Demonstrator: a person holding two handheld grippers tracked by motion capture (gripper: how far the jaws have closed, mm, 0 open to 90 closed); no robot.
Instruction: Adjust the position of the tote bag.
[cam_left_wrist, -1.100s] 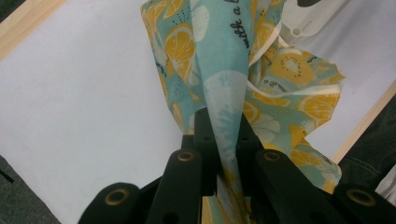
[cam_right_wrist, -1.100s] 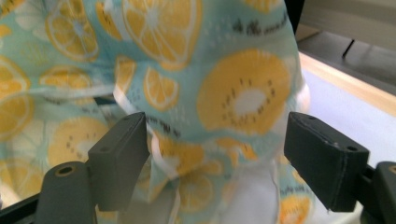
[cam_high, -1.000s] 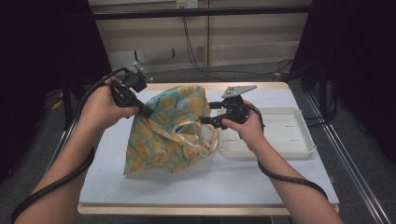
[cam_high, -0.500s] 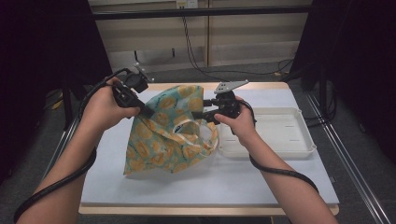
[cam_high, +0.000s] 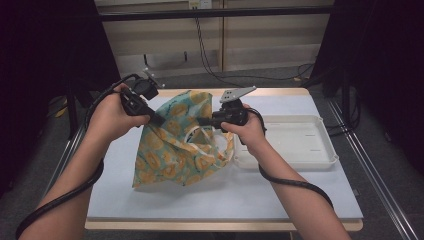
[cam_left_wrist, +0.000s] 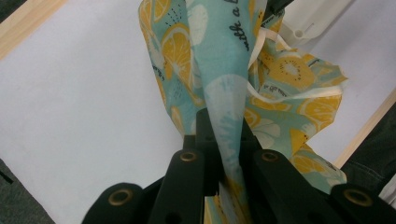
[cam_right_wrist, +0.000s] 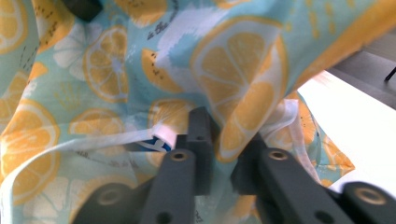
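Since the earlier frames, right gripper (cam_high: 204, 121) had slid in from the tray side toward the cloth bag (cam_high: 175, 150), and its jaws had just been closing, with a fold of the bag's fabric between them. Left gripper (cam_high: 159, 120) had not shifted; same pinch at the bag's upper left edge throughout.

Bag: thin fabric, teal ground, printed with yellow-orange citrus slices, pale flowers and some dark script lettering. White tape handles (cam_high: 202, 134) looped loose across its middle. Crumpled, not flat; upper part lifted between the two grippers, lower part spread on the white counter (cam_high: 150, 200), left of centre.

Left gripper view: a narrow gathered fold of the bag (cam_left_wrist: 229, 116) ran straight down between the jaws, which were clamped on it. Rest of the bag hung beyond, over the counter (cam_left_wrist: 84, 93).

Right gripper view: jaws drawn together on a bulge of fabric (cam_right_wrist: 243, 107) bearing a large lemon slice; a white handle strap (cam_right_wrist: 93, 140) and a small blue-printed tag lay just beside the left jaw, touching it.

White tray (cam_high: 300, 155) sat on the counter right of the bag, the bag's right edge touching its left rim. Right hand (cam_high: 245, 127) was over that rim
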